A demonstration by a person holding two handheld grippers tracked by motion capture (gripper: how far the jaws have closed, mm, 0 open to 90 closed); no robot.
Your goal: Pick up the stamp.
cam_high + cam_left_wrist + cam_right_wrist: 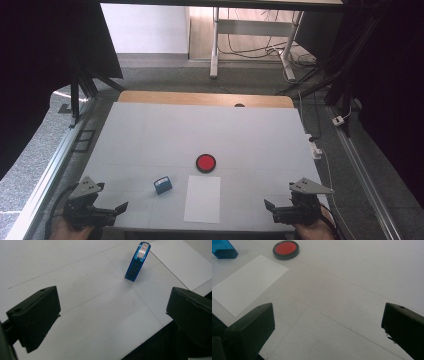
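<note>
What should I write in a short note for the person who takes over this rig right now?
Left gripper: open, holding nothing, at the near left corner of the table.
Right gripper: open, holding nothing, at the near right corner.
Things: a blue stamp stands left of a white sheet of paper; a round red ink pad in a black case lies just beyond the sheet.
Done: nothing visible; the sheet looks blank.
Left: probably to pick up the stamp, press it on the pad, then stamp the sheet.
</note>
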